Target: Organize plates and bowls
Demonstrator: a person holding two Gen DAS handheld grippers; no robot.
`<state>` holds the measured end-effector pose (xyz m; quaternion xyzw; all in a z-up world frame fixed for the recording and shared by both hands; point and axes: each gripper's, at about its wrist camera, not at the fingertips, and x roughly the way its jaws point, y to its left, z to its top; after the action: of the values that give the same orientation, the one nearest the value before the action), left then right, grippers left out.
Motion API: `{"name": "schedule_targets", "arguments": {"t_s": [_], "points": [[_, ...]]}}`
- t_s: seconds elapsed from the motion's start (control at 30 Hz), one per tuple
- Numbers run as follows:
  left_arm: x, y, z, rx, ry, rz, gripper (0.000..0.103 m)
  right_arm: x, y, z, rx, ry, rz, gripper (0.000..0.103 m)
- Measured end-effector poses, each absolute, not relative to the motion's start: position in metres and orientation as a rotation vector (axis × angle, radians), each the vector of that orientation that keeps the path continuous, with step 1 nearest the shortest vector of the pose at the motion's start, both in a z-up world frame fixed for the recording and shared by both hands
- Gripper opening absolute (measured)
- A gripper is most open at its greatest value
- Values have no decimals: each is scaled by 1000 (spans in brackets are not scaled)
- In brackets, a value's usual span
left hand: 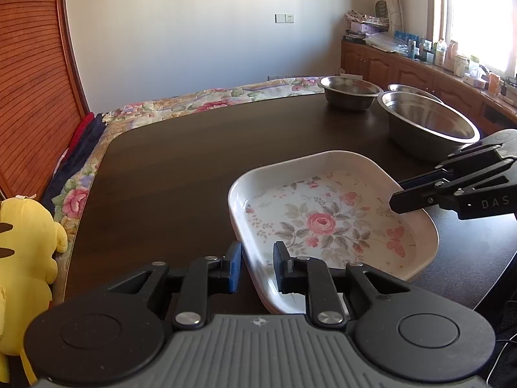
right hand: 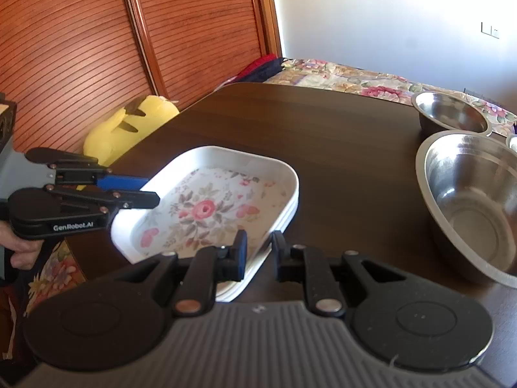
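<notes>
A stack of white rectangular plates (left hand: 323, 220) (right hand: 206, 210) with a rose print lies on the dark table (left hand: 177, 177). My left gripper (left hand: 257, 266) (right hand: 150, 190) straddles the stack's near left rim. Its pads stand slightly off the rim, so it is open. At the opposite side, my right gripper (right hand: 260, 252) (left hand: 399, 194) is shut on the top plate's rim. Behind the plates stands a large steel bowl (left hand: 426, 119) (right hand: 475, 203), with a smaller steel bowl (left hand: 350, 92) (right hand: 452, 113) beyond it. A third bowl's rim (left hand: 413, 89) shows behind the large one.
A yellow plush toy (left hand: 26, 242) (right hand: 129, 126) sits off the table's left edge by the slatted wooden doors (right hand: 80, 48). A bed with a floral cover (left hand: 194, 103) lies beyond the far edge. A cluttered cabinet counter (left hand: 452, 64) runs along the right. A hand (right hand: 22, 252) holds the left gripper.
</notes>
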<state>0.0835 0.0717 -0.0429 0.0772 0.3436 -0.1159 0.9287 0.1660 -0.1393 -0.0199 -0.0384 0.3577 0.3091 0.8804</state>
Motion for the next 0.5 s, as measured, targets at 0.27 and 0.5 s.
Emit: {"name": "schedule_targets", "arguments": {"t_s": [0.27, 0.5], "points": [[86, 72, -46, 145, 703, -240, 22, 160, -143, -25, -47, 727, 634, 20], [87, 75, -45, 128, 699, -233, 25, 153, -142, -26, -39, 702, 624, 21]]}}
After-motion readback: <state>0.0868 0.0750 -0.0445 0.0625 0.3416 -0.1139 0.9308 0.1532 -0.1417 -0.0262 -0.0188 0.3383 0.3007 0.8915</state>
